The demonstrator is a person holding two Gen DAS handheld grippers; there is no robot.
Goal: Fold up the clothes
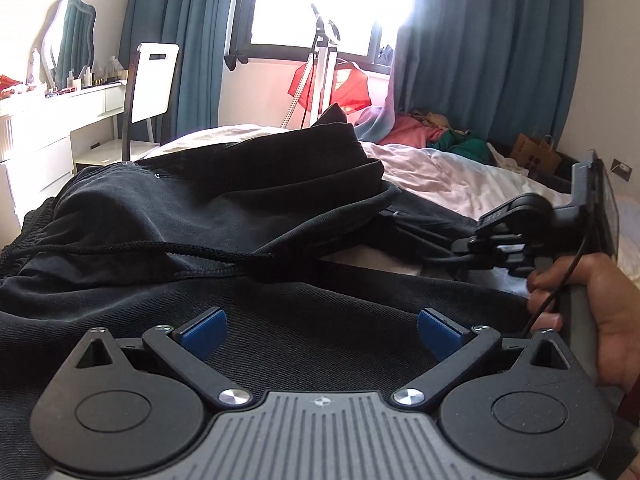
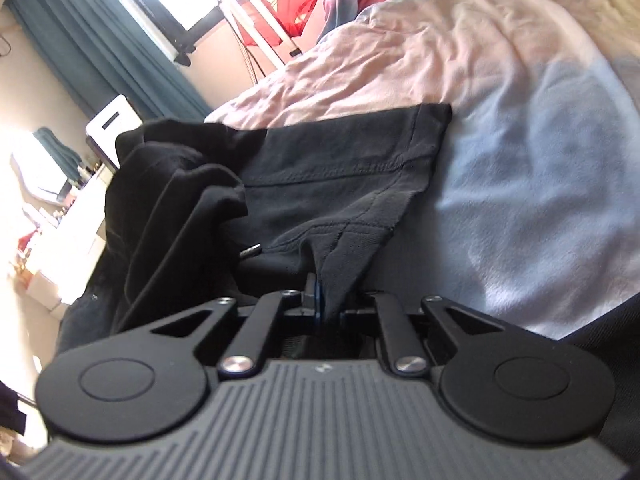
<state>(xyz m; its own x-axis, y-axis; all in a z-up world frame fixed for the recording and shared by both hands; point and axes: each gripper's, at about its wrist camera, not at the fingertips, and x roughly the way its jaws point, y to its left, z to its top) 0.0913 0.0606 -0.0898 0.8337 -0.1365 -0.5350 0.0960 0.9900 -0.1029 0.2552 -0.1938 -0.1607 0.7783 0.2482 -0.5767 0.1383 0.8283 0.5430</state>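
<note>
Nearest the left wrist camera, the left gripper hovers low over dark twill fabric with its jaws spread wide and nothing between the blue pads. Just beyond lies the black shorts, bunched in a heap on the bed, with a black drawstring trailing across the near fold. At the right of that view a bare hand holds the handle of the right gripper, which reaches into the edge of the garment.

From the right wrist camera, the right gripper has its jaws closed on a pinched fold of the black shorts; the hem corner lies flat on the pale bed sheet, the rest piled to the left. That view is blurred, so the exact seam gripped cannot be told.

Farther off stand a white chair beside a white dresser with an arched mirror. A red garment hangs by a white stand below the window, flanked by teal curtains. Pink and green clothes lie at the far side of the bed.
</note>
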